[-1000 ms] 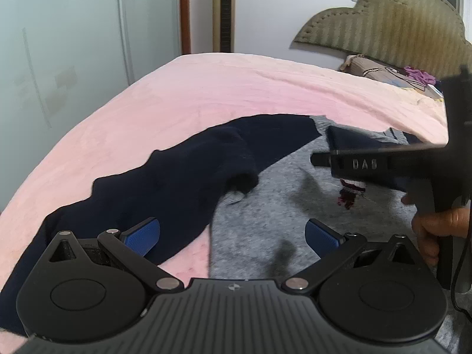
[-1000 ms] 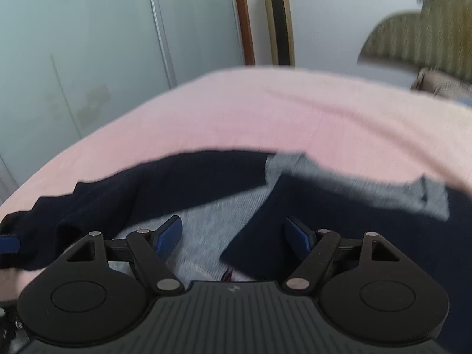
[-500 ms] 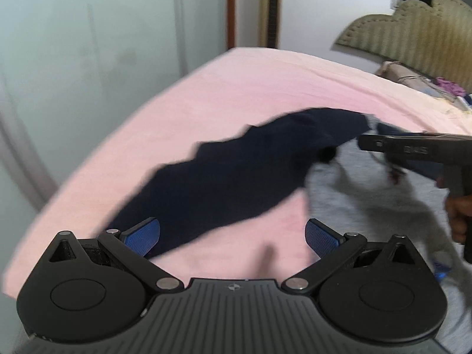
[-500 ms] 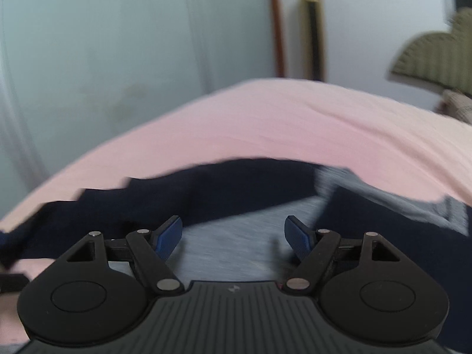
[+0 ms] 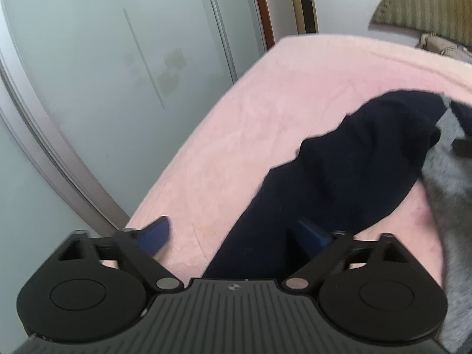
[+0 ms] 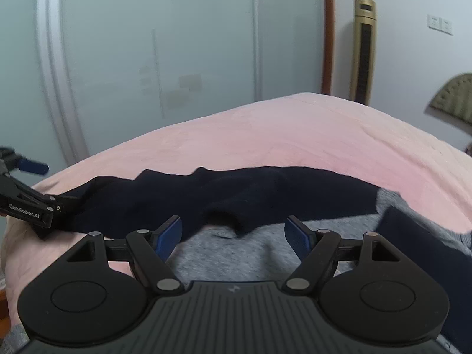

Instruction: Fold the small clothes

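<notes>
The left gripper has just been closing its jaws, which are not yet shut; the end of the navy sleeve runs between them, and through the blur I cannot tell whether the pads press on it. The right gripper stands open and empty over the grey body of the garment on the pink bedcover. That sleeve lies stretched out sideways, while the other sleeve looks already laid across the body, so the fold seems barely begun: this sleeve and the final halving remain. The left gripper's side, seen from the right wrist, reads "GenRobot.AI".
</notes>
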The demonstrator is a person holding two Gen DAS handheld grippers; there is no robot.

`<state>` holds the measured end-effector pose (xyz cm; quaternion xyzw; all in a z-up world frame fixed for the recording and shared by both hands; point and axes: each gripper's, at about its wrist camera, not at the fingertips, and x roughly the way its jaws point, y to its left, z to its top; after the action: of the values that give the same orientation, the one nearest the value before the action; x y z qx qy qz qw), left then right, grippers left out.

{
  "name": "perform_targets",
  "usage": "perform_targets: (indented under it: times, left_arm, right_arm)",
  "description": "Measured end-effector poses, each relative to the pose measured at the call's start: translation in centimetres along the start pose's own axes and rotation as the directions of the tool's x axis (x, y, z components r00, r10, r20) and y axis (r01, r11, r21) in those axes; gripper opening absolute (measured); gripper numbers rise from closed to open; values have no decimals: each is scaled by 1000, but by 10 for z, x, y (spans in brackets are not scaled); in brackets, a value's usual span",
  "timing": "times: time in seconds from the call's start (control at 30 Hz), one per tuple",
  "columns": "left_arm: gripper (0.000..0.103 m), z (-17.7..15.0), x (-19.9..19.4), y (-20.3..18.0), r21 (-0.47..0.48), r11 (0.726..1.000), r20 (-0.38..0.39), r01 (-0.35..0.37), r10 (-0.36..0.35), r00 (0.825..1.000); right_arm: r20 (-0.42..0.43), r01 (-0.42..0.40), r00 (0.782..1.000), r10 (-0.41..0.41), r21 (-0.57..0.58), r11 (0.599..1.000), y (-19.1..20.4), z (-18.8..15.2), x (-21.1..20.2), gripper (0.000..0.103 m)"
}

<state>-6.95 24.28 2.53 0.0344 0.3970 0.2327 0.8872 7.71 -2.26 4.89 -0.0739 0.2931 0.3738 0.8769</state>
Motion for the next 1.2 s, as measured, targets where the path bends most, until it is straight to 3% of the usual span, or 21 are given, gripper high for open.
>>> perform_targets:
  times: [0.1, 0.17, 0.23, 0.4, 0.5, 0.6, 0.7, 0.8, 0.87, 0.93, 1.0, 1.07, 1.1, 1.13, 1.2]
  left_arm:
    - [51, -5, 15, 3, -20, 998, -55, 63, -64, 996]
    - [32, -4, 16, 7, -62, 991, -61, 118, -122, 991]
    - [10, -1, 13, 8, -63, 990, -60, 130, -133, 989]
    - [8, 11, 8, 19, -153, 965, -65, 215, -227, 972]
    - [8, 31, -6, 20, -213, 920, -36, 330, -345, 938]
    - [8, 58, -18, 5, -234, 855, 25, 463, -470, 882]
    - [8, 88, -29, -23, -245, 759, 75, 604, -606, 792]
    - [8, 119, -29, -63, -281, 637, 96, 717, -725, 682]
    - [8, 132, -28, -94, -283, 595, 102, 753, -761, 640]
    - [8, 144, -22, -131, -282, 576, 97, 767, -778, 620]
    - [10, 150, -14, -166, -274, 548, 69, 790, -808, 584]
    - [31, 153, 1, -204, -264, 543, 0, 797, -827, 563]
    - [58, 152, 8, -218, -264, 546, -38, 795, -830, 557]
    - [78, 148, 16, -229, -270, 557, -70, 785, -825, 561]
    - [79, 143, 21, -231, -294, 578, -62, 761, -806, 589]
  right_arm:
    - [-8, 3, 1000, -3, 47, 999, -9, -2, 0, 77]
    - [-14, 8, 1000, -7, 75, 997, -13, -4, 0, 77]
    - [-17, 17, 1000, -16, 89, 996, -18, -5, 0, 77]
    - [-8, 44, 999, -43, 116, 992, -33, -12, -11, 77]
    - [-5, 53, 999, -52, 155, 987, -47, -16, -18, 77]
    - [-5, 69, 998, -69, 195, 978, -61, -21, -27, 78]
    - [-1, 105, 994, -108, 222, 969, -74, -27, -39, 78]
    - [3, 150, 988, -156, 256, 955, -92, -36, -54, 78]
    - [2, 187, 981, -196, 285, 940, -106, -44, -66, 78]
    - [-9, 231, 971, -241, 322, 918, -122, -52, -76, 78]
    - [-23, 268, 960, -278, 360, 894, -136, -61, -86, 78]
    - [-33, 295, 951, -308, 392, 871, -147, -68, -96, 78]
    - [-34, 303, 948, -317, 405, 862, -151, -72, -100, 78]
    - [-33, 304, 947, -320, 416, 857, -153, -75, -104, 78]
    - [-24, 284, 952, -306, 441, 851, -157, -80, -110, 78]
